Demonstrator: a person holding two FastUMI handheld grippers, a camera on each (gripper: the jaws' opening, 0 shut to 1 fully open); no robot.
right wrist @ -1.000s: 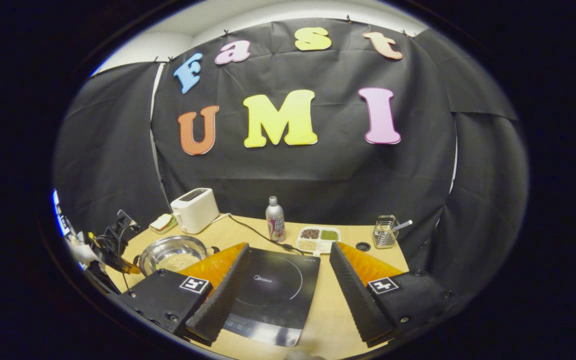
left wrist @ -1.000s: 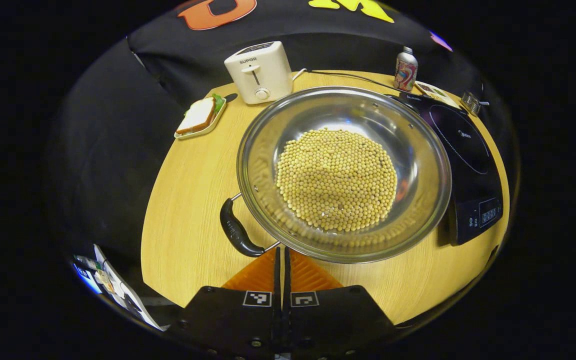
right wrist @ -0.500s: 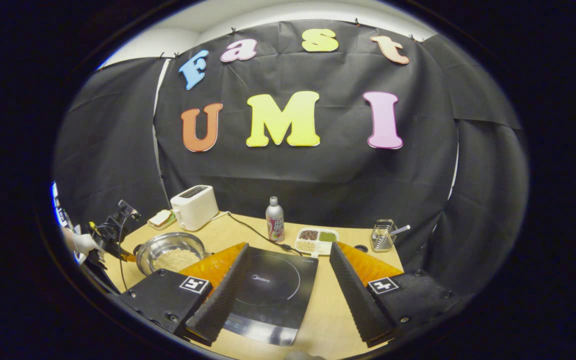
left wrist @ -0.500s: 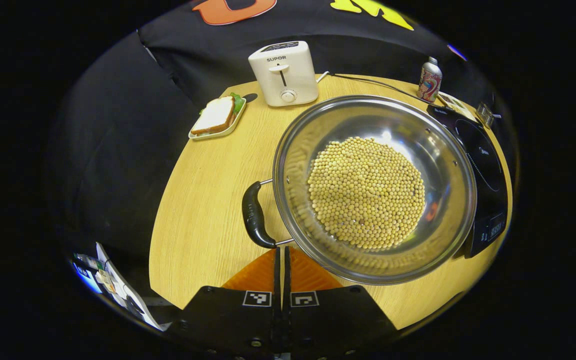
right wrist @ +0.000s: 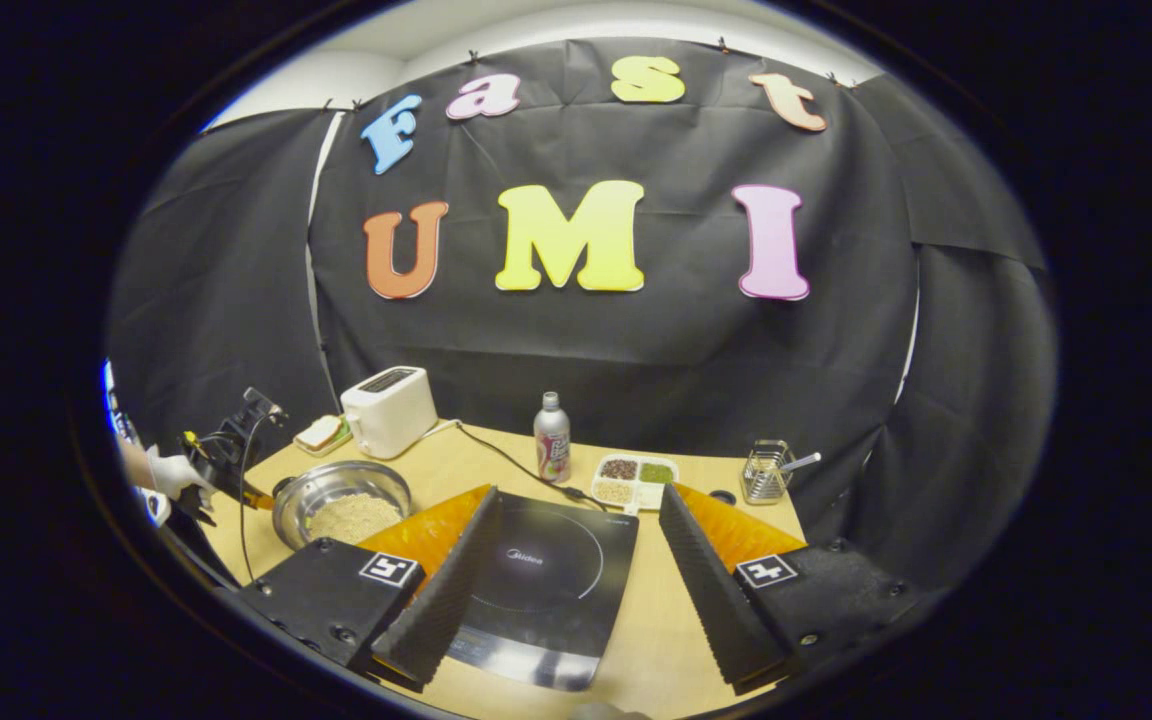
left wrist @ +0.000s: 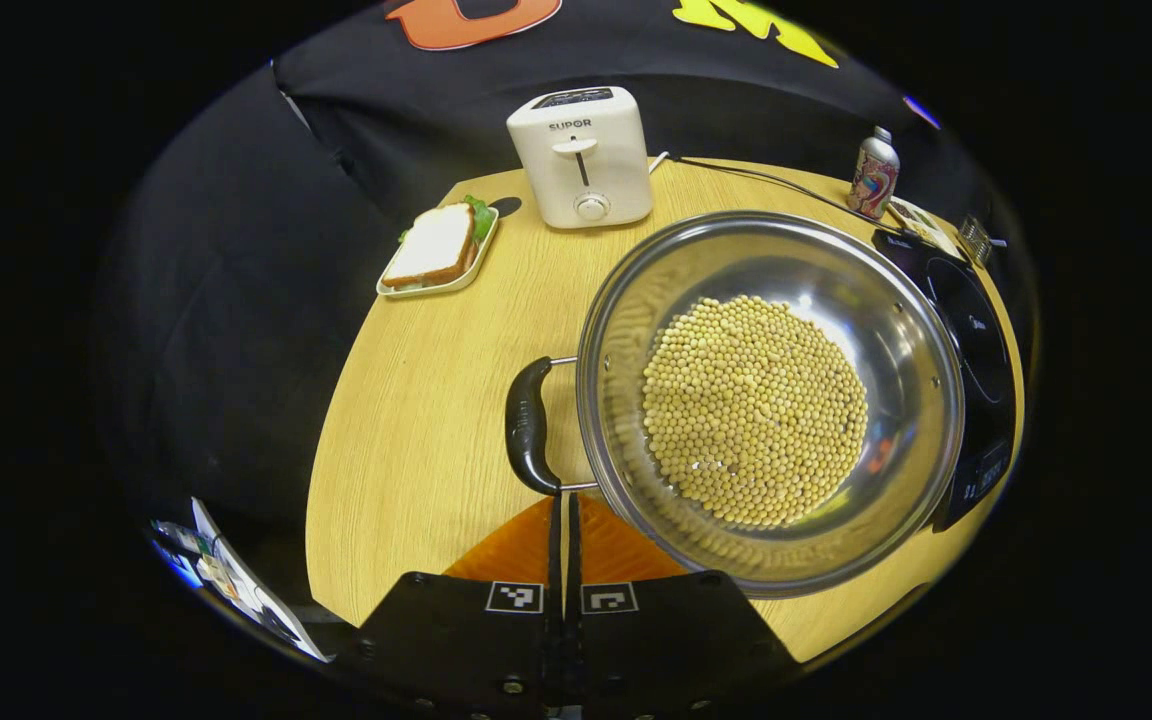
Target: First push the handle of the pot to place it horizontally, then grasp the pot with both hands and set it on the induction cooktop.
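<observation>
A steel pot (left wrist: pixel 626 300) holding soybeans (left wrist: pixel 754 410) sits on the wooden table (left wrist: pixel 416 400) in the left gripper view. Its black handle (left wrist: pixel 529 425) points left of the bowl. My left gripper (left wrist: pixel 564 497) is shut with nothing between its fingers, its tips against the handle's near end. The black induction cooktop (left wrist: pixel 971 330) lies just right of the pot. In the right gripper view my right gripper (right wrist: pixel 581 492) is open above the cooktop (right wrist: pixel 546 575). The pot (right wrist: pixel 288 508) stands to its left, with the left gripper (right wrist: pixel 226 462) and a gloved hand (right wrist: pixel 171 470) beside it.
A white toaster (left wrist: pixel 584 155) and a plate with a sandwich (left wrist: pixel 439 248) stand at the table's far side. A bottle (right wrist: pixel 551 438), a divided tray of grains (right wrist: pixel 636 478) and a wire rack (right wrist: pixel 766 470) sit behind the cooktop. A cable (right wrist: pixel 501 455) runs across the table.
The pot has turned: its handle swung from the near-left round to the left side, with my shut left gripper following against it. The right gripper has hardly moved.
</observation>
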